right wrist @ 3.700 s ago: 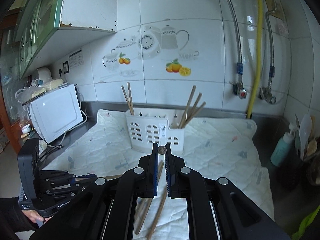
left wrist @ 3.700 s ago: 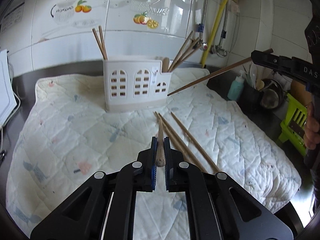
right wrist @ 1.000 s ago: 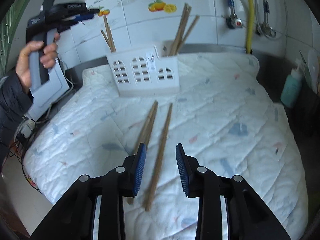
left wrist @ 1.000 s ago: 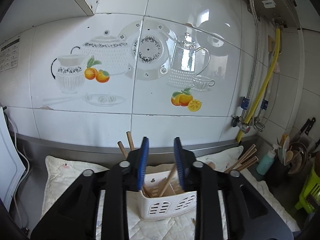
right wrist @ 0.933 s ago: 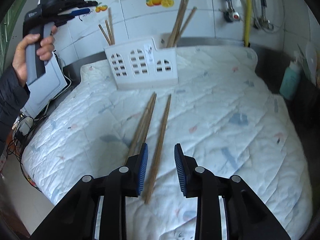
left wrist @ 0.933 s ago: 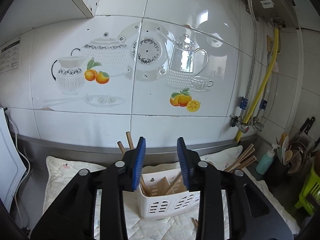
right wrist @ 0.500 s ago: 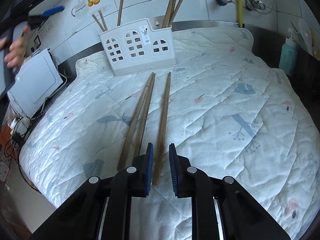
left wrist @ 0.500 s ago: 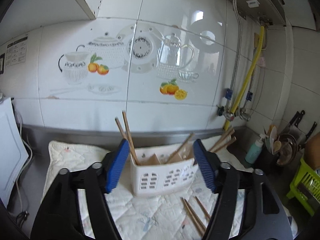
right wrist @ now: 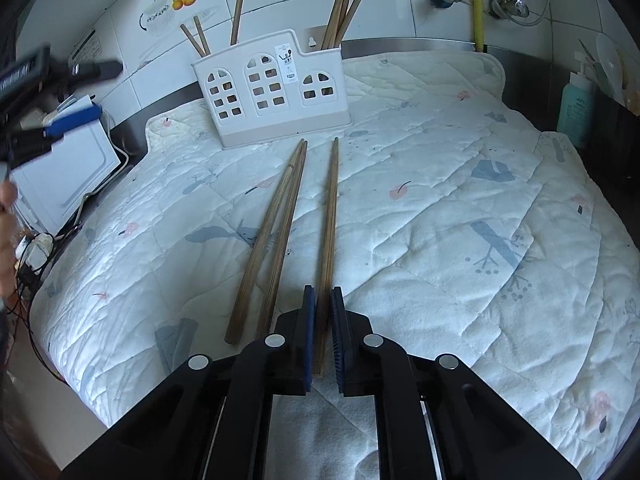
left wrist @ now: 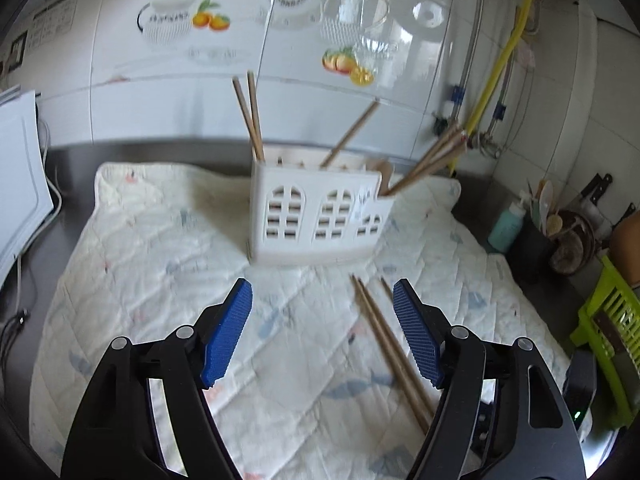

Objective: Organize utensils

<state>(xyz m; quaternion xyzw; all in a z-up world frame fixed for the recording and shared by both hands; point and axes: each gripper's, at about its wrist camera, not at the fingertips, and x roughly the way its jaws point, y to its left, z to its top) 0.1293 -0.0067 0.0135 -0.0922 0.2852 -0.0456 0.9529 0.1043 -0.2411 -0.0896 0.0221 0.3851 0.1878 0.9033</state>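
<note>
Quilted white cloth (right wrist: 460,208) over a steel counter, glossy tiled wall behind. Right gripper (right wrist: 322,312) pinches a wooden chopstick (right wrist: 330,216); left gripper (left wrist: 322,334) spread wide, empty. Perforated plastic holder (right wrist: 272,92), upper centre.

The right gripper (right wrist: 323,300) pointed down at a slant, its black arms converging to blue-padded fingers (right wrist: 308,320) drawn almost together, clamped on the near end of a single chopstick (right wrist: 329,216). The left gripper (left wrist: 322,336) hung tilted downward with nothing between its blue pads (left wrist: 226,332), its jaws having just swung wide apart. In the right wrist view the left gripper (right wrist: 76,92) appeared blurred at the left edge, a bit of the person's hand (right wrist: 6,216) below it.
</note>
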